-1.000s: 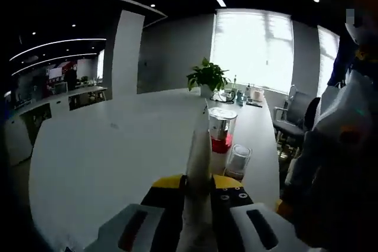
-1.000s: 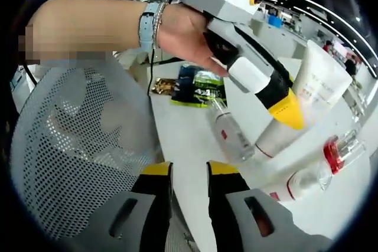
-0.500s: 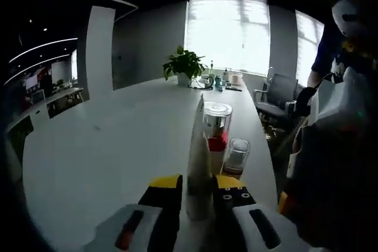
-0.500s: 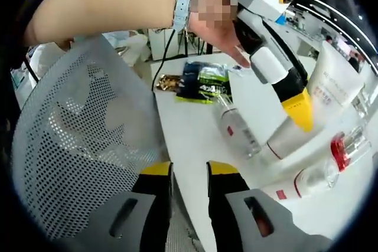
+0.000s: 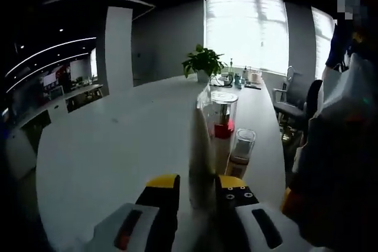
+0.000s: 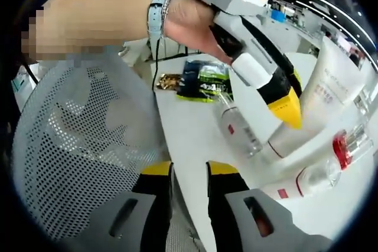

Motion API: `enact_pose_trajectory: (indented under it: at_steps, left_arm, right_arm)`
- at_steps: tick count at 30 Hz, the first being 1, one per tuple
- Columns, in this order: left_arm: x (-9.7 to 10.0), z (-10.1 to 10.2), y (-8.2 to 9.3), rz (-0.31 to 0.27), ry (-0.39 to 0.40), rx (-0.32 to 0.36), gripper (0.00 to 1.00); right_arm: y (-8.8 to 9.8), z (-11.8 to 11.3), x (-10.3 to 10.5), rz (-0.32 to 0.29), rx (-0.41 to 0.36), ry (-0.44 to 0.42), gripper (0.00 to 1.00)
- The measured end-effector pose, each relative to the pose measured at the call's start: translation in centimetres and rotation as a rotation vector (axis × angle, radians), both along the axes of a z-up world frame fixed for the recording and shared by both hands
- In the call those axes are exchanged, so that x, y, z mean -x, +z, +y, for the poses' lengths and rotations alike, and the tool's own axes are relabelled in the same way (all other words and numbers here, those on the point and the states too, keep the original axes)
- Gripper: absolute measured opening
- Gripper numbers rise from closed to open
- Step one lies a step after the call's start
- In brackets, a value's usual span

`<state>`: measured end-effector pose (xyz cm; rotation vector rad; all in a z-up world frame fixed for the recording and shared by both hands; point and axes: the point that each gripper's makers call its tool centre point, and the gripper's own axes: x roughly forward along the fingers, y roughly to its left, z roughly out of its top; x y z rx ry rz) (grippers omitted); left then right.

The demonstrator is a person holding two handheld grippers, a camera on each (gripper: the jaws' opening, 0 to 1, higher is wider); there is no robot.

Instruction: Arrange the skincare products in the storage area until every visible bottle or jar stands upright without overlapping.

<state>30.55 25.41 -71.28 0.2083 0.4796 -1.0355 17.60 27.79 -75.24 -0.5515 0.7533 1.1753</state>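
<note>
Two grippers work at a long white table (image 5: 118,146). In the left gripper view, the left gripper (image 5: 196,188) rises from the bottom centre, its yellow-tipped jaws standing on either side of a white tube (image 5: 204,146) that is upright on the table; the jaws appear to touch the tube's lower end, though whether they press it cannot be told with certainty. Just beyond the tube, in the centre of the frame, stands a clear bottle with a red band (image 5: 224,119), and to its lower right a smaller clear bottle (image 5: 241,149), also upright. A potted plant (image 5: 204,64) sits at the far end of the table in the upper centre, before a bright window (image 5: 245,30). In the right gripper view, the right gripper (image 6: 188,176) stands at the bottom centre with its jaws narrowly parted and nothing between them, above the table edge and beside a white mesh chair back (image 6: 82,151) that occupies the left of the frame. The left gripper (image 6: 290,103) enters from the upper centre, held by a hand (image 6: 189,25) with a pale blue wristband (image 6: 155,19), its yellow tip against the white tube (image 6: 313,101) at the right. Below it a clear bottle (image 6: 236,129) lies on its side in the centre, and two red-accented bottles (image 6: 322,169) appear tilted at the lower right. Dark snack packets (image 6: 198,81) lie on the table in the upper centre.
</note>
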Motion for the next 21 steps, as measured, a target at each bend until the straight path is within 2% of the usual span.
enact_pose_trajectory:
  at_steps: [6,10,21]
  left_arm:
    - [-0.1,0.6,-1.1,0.01,0.037,-0.023,0.24]
    - [-0.2,0.9,-1.8,-0.002,0.052,-0.067,0.21]
    - [-0.2,0.7,-2.0,0.028,0.077,-0.061,0.19]
  right_arm:
    - [-0.3,-0.3,-0.4,-0.013,0.019,-0.009,0.2]
    - [-0.4,-0.3,-0.4,-0.015,0.024,-0.007,0.19]
    - [-0.6,-0.5,-0.5,-0.02,0.037,-0.005,0.19]
